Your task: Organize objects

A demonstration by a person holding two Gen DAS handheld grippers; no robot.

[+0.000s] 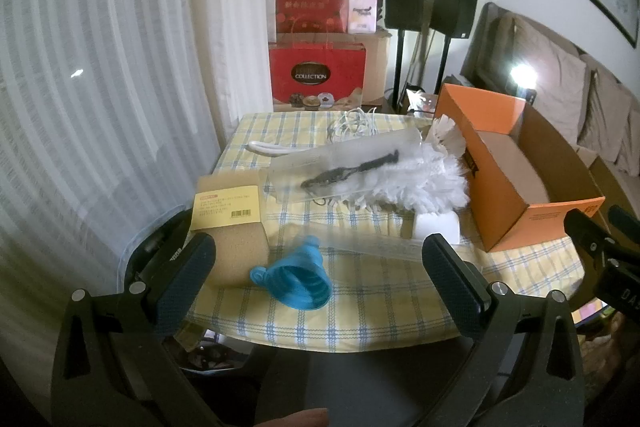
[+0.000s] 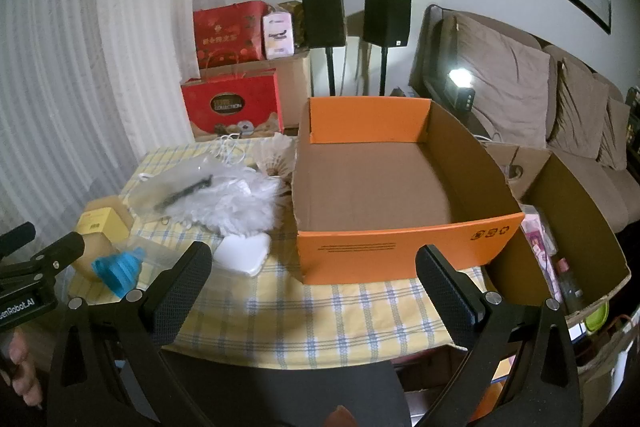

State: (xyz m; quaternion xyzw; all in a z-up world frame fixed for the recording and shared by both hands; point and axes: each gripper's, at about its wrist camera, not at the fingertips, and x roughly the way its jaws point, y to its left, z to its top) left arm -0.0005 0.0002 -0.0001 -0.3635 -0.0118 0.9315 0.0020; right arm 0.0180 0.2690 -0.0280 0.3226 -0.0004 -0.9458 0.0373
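Start of sorting: both tools, left (image 1: 320, 281) and right (image 2: 314, 277), gape empty; next, the left must close on the funnel (image 1: 294, 281) for the box (image 2: 372, 179).

The desk (image 1: 360, 307) is viewed obliquely downward from its near edge by both wrist cameras; the orange box (image 2: 384, 247) and blue funnel (image 1: 292, 279) are shared.

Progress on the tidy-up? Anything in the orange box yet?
Nothing done: the orange box is empty. In hand: nothing; left gripper and right gripper are both open above the table's near edge. Left: blue funnel, cork block, white duster, white case, shuttlecock.
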